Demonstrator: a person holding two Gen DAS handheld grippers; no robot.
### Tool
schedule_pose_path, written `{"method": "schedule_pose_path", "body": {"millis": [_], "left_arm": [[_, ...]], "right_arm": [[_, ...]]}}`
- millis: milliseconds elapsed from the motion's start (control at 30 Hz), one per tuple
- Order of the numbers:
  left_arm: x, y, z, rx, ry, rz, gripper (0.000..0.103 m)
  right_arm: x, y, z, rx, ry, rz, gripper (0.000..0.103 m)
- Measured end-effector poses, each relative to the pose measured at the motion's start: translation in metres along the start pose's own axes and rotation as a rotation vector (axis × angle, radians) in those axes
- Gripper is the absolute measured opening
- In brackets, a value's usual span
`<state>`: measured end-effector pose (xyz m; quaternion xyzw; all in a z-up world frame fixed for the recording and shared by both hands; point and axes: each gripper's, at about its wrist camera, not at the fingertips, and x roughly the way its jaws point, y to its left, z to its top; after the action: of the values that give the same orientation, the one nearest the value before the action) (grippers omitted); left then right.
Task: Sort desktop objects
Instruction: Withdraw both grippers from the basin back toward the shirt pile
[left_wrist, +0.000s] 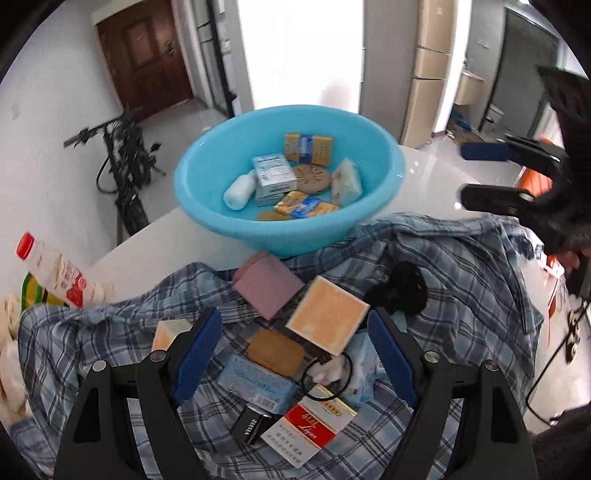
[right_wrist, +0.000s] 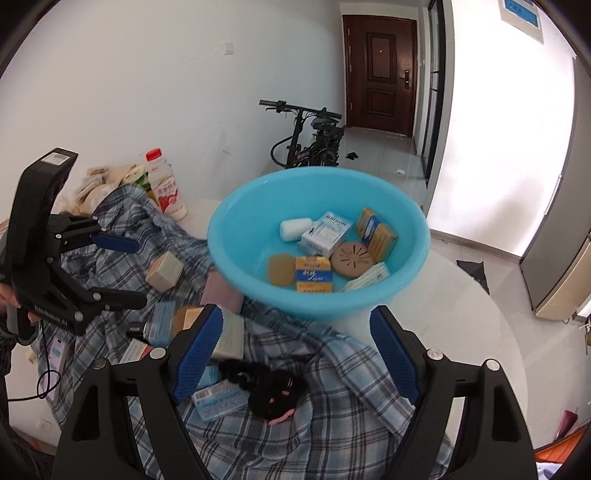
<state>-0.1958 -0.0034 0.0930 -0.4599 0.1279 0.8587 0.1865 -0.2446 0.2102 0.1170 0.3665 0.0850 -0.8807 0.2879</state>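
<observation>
A blue basin (left_wrist: 258, 232) (right_wrist: 229, 254) stands on the white table and holds several small packs, a brown disc and a white roll. In front of it a plaid shirt (left_wrist: 461, 277) (right_wrist: 332, 424) is strewn with loose items: a mauve box (left_wrist: 267, 286) (right_wrist: 221, 291), an orange-and-white box (left_wrist: 328, 319), a red-and-white cigarette pack (left_wrist: 306, 432), a black combination lock (left_wrist: 251, 428) and a black furry piece (left_wrist: 402, 288) (right_wrist: 273, 391). My left gripper (left_wrist: 295, 354) (right_wrist: 129, 269) hangs open above these items. My right gripper (right_wrist: 295, 354) (left_wrist: 476, 175) is open beside the basin, holding nothing.
A red-capped drink bottle (left_wrist: 55, 273) (right_wrist: 166, 188) stands by snack bags at the table's left end. The bare white table (left_wrist: 436, 173) (right_wrist: 461, 314) stretches right of the basin. A bicycle (left_wrist: 125, 158) (right_wrist: 314, 140) leans on the wall beyond.
</observation>
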Motion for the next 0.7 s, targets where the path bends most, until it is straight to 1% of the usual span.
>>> {"method": "schedule_pose_path", "body": {"millis": [100, 200, 300, 433, 567, 700], "left_arm": [[0.003, -0.007, -0.006, 0.002, -0.006, -0.039, 0.083], [0.011, -0.011, -0.011, 0.005, 0.002, -0.061, 0.083], [0.023, -0.013, -0.014, 0.009, 0.018, -0.064, 0.083], [0.04, -0.013, -0.017, -0.021, 0.036, -0.089, 0.083], [0.056, -0.016, -0.017, -0.035, 0.055, -0.094, 0.083], [0.068, -0.023, -0.019, -0.046, 0.055, -0.097, 0.083]], "right_arm": [[0.002, 0.002, -0.006, -0.004, 0.0, 0.002, 0.081], [0.005, 0.003, -0.013, -0.002, 0.006, 0.002, 0.081], [0.008, 0.001, -0.022, -0.004, 0.023, -0.002, 0.081], [0.011, -0.002, -0.032, 0.004, 0.041, 0.0, 0.081], [0.018, 0.0, -0.041, -0.025, 0.053, -0.016, 0.081], [0.026, 0.003, -0.051, -0.034, 0.072, -0.01, 0.081]]}}
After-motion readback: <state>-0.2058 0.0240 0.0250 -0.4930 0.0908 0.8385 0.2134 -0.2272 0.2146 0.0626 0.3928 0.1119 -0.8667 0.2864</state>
